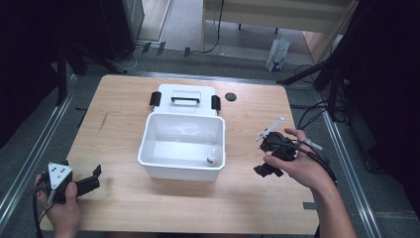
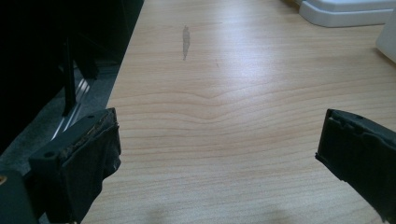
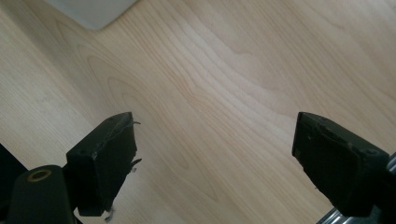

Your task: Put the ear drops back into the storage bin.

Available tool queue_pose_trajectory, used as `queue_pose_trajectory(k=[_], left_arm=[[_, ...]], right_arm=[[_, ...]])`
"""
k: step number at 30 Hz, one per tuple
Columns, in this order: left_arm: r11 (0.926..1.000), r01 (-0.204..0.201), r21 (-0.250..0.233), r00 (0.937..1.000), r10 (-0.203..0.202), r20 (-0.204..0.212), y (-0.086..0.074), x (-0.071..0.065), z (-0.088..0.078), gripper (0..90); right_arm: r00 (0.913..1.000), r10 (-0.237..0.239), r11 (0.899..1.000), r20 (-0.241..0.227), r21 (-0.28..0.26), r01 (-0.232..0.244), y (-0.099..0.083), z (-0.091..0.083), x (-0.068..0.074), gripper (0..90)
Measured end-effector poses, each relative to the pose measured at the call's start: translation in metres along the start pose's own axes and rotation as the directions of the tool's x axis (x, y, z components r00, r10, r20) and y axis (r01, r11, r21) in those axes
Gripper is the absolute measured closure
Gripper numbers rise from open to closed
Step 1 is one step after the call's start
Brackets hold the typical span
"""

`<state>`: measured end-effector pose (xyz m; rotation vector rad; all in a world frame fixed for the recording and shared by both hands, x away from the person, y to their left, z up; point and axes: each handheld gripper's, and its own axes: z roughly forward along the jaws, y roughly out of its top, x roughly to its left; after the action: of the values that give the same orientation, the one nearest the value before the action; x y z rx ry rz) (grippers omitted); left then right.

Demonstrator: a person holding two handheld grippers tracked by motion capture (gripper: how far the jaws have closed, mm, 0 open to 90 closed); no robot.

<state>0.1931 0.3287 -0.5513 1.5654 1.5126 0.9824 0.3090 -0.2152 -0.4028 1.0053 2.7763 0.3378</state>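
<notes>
An open white bin [image 1: 148, 148] stands mid-table, and its lid [image 1: 163, 93], with a black handle and latches, lies flat behind it. A small white bottle [image 1: 212, 157] stands inside the bin at its near right corner. At the table's near left corner, a hand holds my left gripper [image 1: 92, 178] [image 2: 219, 140] open over bare wood, well left of the bin. My right gripper [image 1: 265, 154] [image 3: 215, 135] hangs open over the table to the bin's right, nothing between its jaws. A corner of the bin [image 3: 91, 11] shows at the top left.
A small black disc [image 1: 230, 96] lies on the table behind the bin's right side. A dark streak [image 2: 186, 41] marks the wood ahead of the left gripper. Dark stands and cables flank the table, and a white bag [image 1: 277, 52] sits on the floor beyond it.
</notes>
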Motion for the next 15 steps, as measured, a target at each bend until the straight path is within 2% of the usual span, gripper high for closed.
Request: queue_pose_trajectory(k=[4, 11, 15], left_arm=[[1.0, -0.005, 0.0, 1.0, 0.005, -0.001, 0.0, 0.0, 0.0, 0.3], [0.9997, -0.024, 0.003, 0.9997, 0.024, -0.01, 0.0, -0.002, -0.001, 0.3], [0.9996, -0.027, 0.003, 0.9996, 0.027, -0.013, 0.0, -0.003, 0.0, 0.3]], right_arm=[[0.9991, 0.041, 0.999, -0.012, 0.001, -0.041, -0.018, 0.009, -0.006, 13.3], [0.9963, 0.084, 0.996, -0.017, -0.004, -0.084, -0.046, 0.026, -0.014, 13.3], [0.9921, 0.123, 0.992, -0.026, -0.026, -0.123, -0.063, 0.037, -0.015, 13.3]])
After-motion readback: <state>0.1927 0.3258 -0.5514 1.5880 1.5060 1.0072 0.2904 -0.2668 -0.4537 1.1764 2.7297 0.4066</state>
